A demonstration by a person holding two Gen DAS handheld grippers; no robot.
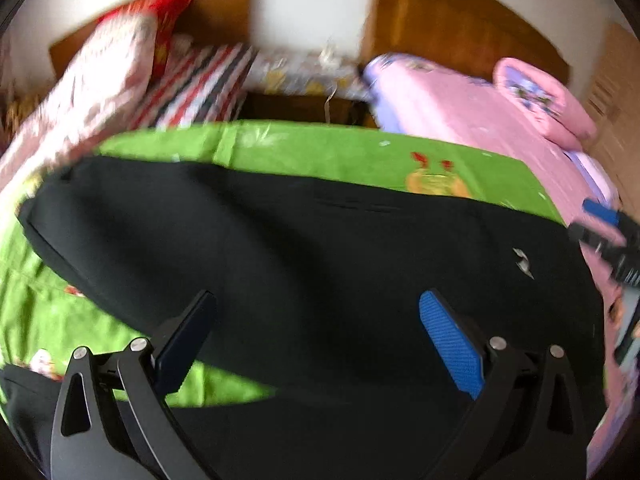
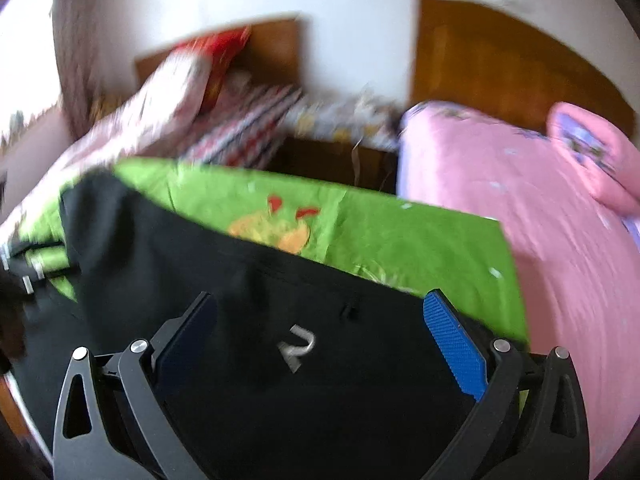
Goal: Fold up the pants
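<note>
Black pants (image 1: 320,264) lie spread across a green sheet (image 1: 340,152), one leg reaching to the left. A small white logo (image 1: 522,264) marks them near the right end. My left gripper (image 1: 316,300) hovers over the middle of the pants, open and empty. My right gripper (image 2: 320,300) is open and empty above the logo (image 2: 296,346) on the pants (image 2: 240,288). It also shows in the left wrist view (image 1: 608,232) at the right edge.
A pink bed cover (image 2: 520,200) with a pink pillow (image 2: 592,152) lies to the right. Striped and floral bedding (image 1: 120,72) is piled at the back left. Wooden headboards (image 2: 500,52) and a white wall (image 2: 352,20) stand behind.
</note>
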